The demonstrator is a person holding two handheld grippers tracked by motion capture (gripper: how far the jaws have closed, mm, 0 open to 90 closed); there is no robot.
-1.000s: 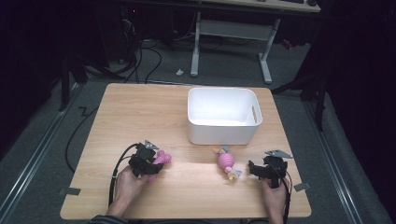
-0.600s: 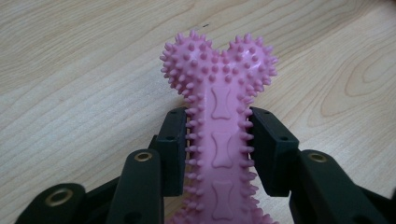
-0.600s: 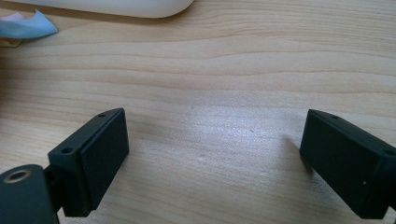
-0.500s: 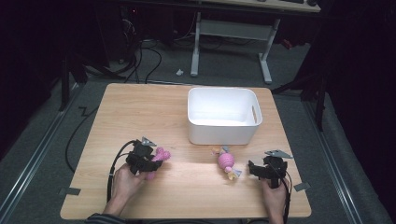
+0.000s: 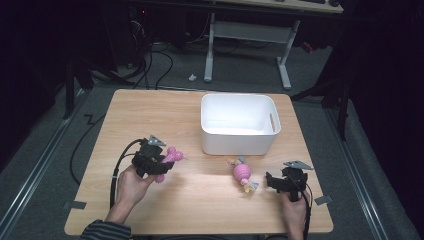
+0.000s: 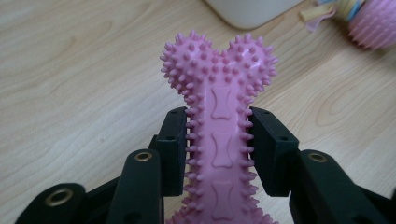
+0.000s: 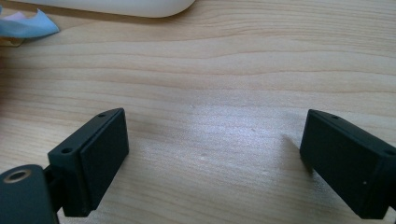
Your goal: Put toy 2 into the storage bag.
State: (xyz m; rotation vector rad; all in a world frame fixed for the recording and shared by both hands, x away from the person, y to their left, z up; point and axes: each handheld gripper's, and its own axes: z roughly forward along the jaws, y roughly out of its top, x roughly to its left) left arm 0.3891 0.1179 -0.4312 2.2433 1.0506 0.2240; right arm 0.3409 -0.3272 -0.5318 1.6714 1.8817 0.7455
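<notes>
Right gripper (image 5: 272,181): near right, jaws spread wide, nothing between them.
Left gripper (image 5: 161,162): near left, clamped on pink spiky bone toy (image 6: 219,135), off the table (image 5: 200,210).
Spiky ball toy (image 5: 242,172): mid-table, untouched.
White bin (image 5: 239,144): far centre, looks empty.
Progress: 1 toy grasped, 0 binned; both likely left to bin.

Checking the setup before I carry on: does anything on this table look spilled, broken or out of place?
Nothing stands out. The white bin sits upright on the table, the left tool grips the pink spiky bone toy squarely, and the second pink toy lies whole in front of the bin.
</notes>
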